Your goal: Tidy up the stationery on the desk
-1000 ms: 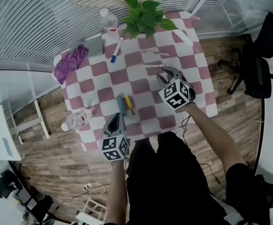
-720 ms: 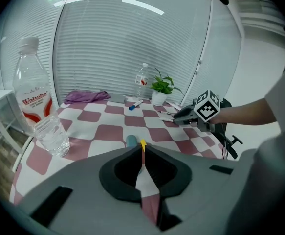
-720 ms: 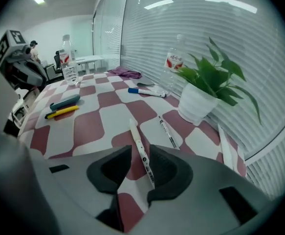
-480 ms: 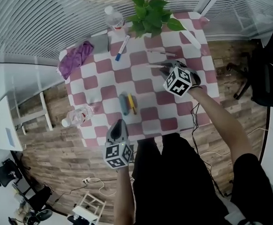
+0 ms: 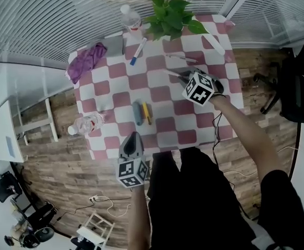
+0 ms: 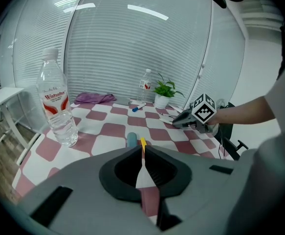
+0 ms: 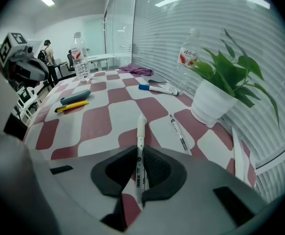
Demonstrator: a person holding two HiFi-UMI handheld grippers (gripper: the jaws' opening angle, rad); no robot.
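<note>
- The right gripper [image 5: 180, 76] is down at the right half of the checked table [image 5: 121, 95]. Its jaws have just been closing and now pinch a white pen [image 7: 141, 136] near its back end.
- The white pen points away from the gripper along the cloth, its far part over a red square. A thinner pen [image 7: 179, 131] lies just beside it on the right, apart from it.
- Past that thinner pen stands the white pot of the plant [image 7: 210, 102], close to the far edge. A water bottle [image 5: 131, 19] stands next to it at that edge.
- A blue-capped marker [image 5: 136, 53] lies in front of that bottle. A purple cloth [image 5: 86, 61] sits bunched at the far left corner.
- The left gripper [image 5: 132, 137] hangs over the near edge of the table with its jaws pressed together and nothing between them.
- A teal pen [image 5: 136, 113] and a yellow pen [image 5: 147, 113] lie side by side in the middle of the table, straight ahead of the left gripper.
- A second water bottle [image 5: 86, 124] stands right at the left edge, well apart from both grippers.
- The cloth between the middle pair and the right gripper is bare. So is the near right corner.
- An office chair [image 5: 292, 87] stands on the wooden floor off the right side, apart from the table.
</note>
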